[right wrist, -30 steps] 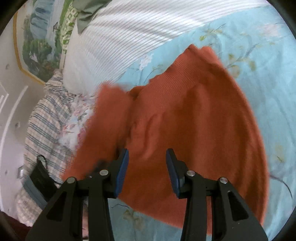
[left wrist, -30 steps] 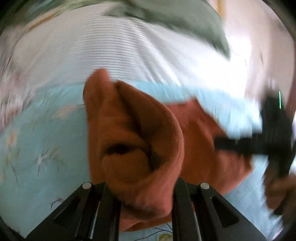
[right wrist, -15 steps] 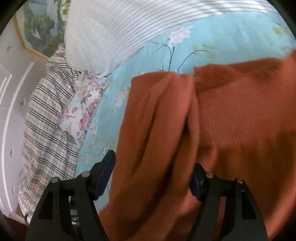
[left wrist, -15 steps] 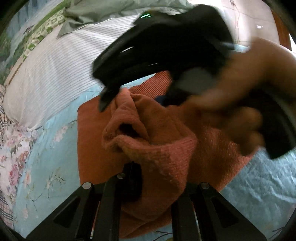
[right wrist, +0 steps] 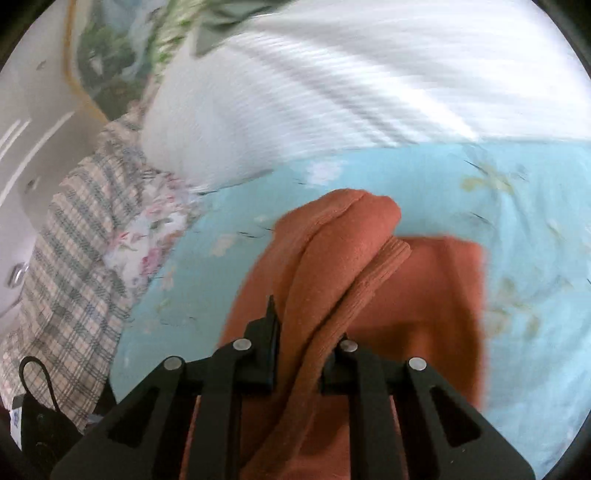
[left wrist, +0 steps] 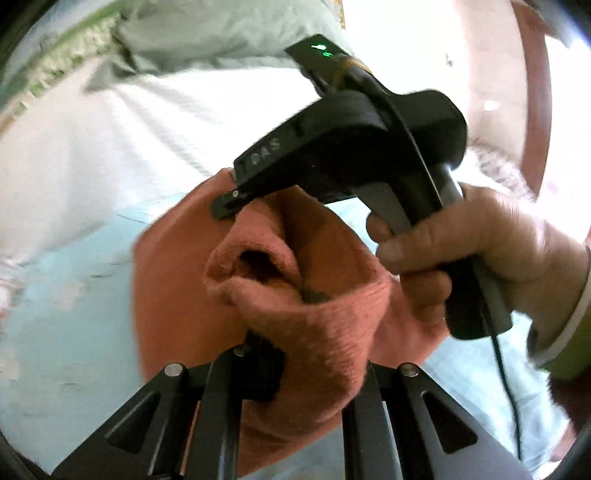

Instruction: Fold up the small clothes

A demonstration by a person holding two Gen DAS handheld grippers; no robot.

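Observation:
An orange knitted garment (left wrist: 173,280) lies partly on the light blue floral bedcover (right wrist: 443,184), with part of it lifted. My left gripper (left wrist: 314,365) is shut on a bunched fold whose cuff-like opening faces the camera. In the left wrist view, a person's hand (left wrist: 472,251) holds my right gripper (left wrist: 227,201) just beyond that fold, its tip at the garment's far edge. In the right wrist view, my right gripper (right wrist: 306,350) has a thick ribbed fold of the garment (right wrist: 417,295) between its fingers. Its jaws are closing and the pads press on the cloth.
A white striped pillow (right wrist: 332,92) lies across the far side of the bed, with a grey-green cloth (left wrist: 221,29) behind it. A plaid blanket (right wrist: 74,258) and a floral cloth (right wrist: 147,236) lie at the left. A black strapped object (right wrist: 37,413) sits at the lower left edge.
The right gripper swung in from the right to just beyond the left gripper's fold. Its jaws widened around a thick fold, then closed on it. Both views are blurred by motion.

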